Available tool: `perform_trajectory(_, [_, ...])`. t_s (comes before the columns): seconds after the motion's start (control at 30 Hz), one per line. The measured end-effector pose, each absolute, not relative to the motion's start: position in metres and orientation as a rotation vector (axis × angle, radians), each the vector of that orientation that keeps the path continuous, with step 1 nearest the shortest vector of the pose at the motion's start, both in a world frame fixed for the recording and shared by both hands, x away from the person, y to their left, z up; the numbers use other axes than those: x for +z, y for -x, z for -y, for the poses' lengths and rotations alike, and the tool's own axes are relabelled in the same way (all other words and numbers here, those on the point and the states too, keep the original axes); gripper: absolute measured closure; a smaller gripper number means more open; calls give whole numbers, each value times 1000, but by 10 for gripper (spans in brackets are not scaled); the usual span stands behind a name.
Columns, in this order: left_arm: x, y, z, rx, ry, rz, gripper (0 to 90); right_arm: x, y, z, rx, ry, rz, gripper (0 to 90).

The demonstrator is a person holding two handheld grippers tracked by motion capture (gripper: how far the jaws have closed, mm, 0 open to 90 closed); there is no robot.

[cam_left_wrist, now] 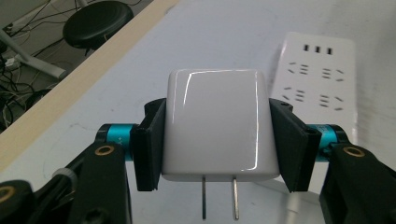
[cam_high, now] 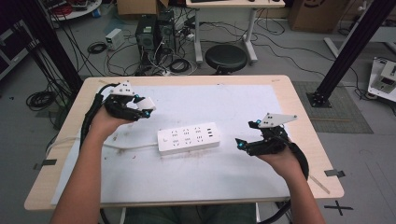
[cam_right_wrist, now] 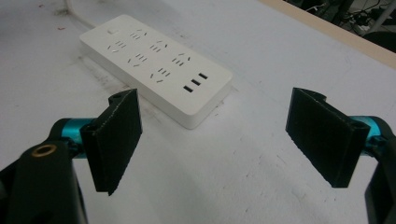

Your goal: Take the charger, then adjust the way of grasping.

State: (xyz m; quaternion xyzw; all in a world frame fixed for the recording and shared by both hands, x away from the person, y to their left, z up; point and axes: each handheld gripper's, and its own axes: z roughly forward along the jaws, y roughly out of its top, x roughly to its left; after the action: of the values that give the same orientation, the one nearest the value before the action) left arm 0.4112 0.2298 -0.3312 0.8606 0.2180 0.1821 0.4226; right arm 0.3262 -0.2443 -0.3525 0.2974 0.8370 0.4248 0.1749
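Charger brick (cam_left_wrist: 215,126), the white two-prong wall adapter kind, is sitting clamped in the left gripper (cam_left_wrist: 215,140) right now, held up off the table near the far-left part of the white mat (cam_high: 243,100). Both black pads (cam_left_wrist: 150,144) are pressing on its flat side walls, so the two metal prongs are poking out free at the bottom, toward the camera. That grip makes sense to me: squeezing the smooth sides keeps the pins clear, so nothing is blocking them when they go into a socket.

Power strip (cam_high: 188,138) is lying flat in the middle of the mat, sockets facing up, with its cord trailing off to the left edge. In the left gripper view it's showing just past the charger, so the brick is hanging beside it, not over it yet.

Right gripper (cam_right_wrist: 229,140) is hovering low near the strip's USB end, jaws spread wide with nothing between them. My guess is it's waiting there to pin the strip down, since a light strip like that is probably going to slide or tip when a plug gets pushed in.

Prongs are looking a bit tilted relative to the slots, so I'd say some wrist turning is needed first.
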Motion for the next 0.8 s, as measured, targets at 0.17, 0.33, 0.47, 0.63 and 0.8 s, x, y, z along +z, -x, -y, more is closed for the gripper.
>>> perform_trajectory(0.17, [-321, -377, -234, 468, -2165, -470, 424, -349, -324, 242, 1207, -823, -2384, 187])
perform_trajectory(0.33, [-315, -355, -236, 455, -2151, -425, 424, -348, -322, 237, 1205, -804, -2394, 187])
perform_trajectory(0.47, [-318, -344, -232, 439, -2150, -388, 424, -350, -320, 234, 1203, -812, -2401, 187])
perform_trajectory(0.63, [-322, -340, -226, 424, -2157, -360, 424, -352, -321, 234, 1203, -820, -2399, 187])
perform_trajectory(0.8, [-328, -340, -212, 413, -2164, -323, 424, -347, -321, 233, 1211, -825, -2402, 187])
